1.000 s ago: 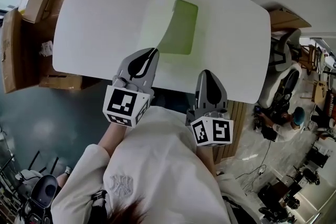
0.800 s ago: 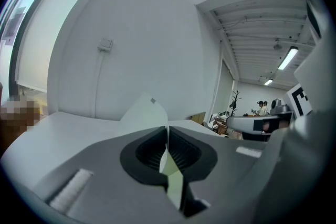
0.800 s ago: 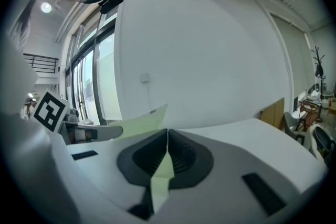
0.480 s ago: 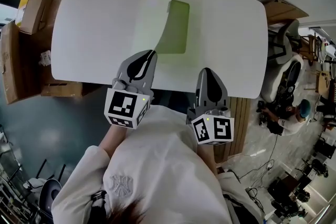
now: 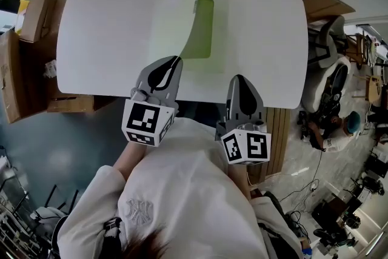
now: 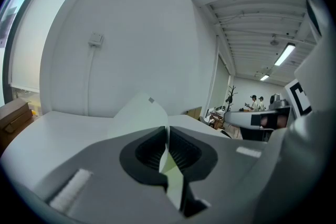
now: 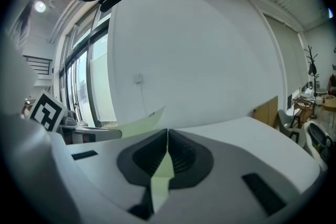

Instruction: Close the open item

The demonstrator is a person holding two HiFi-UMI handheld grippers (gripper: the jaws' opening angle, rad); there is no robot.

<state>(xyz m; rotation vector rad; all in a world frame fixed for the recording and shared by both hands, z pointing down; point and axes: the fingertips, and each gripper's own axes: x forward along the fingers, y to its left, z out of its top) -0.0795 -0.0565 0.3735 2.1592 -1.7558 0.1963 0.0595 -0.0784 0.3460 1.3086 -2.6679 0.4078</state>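
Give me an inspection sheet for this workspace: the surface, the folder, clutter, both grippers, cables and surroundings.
Surface: white table, holding only the folder.
Job's things: green folder lies open; its pale cover stands raised on the left side.
Clutter: nothing seen on the table; cardboard boxes stand beside its left end.
Grippers: left gripper shut on the cover's near edge; right gripper shut on a pale green sheet of the folder, which sheet cannot be told.
Cables: what looks like one thin cable on the floor at right, away from the table.
Surroundings: chairs and a seated person at right.
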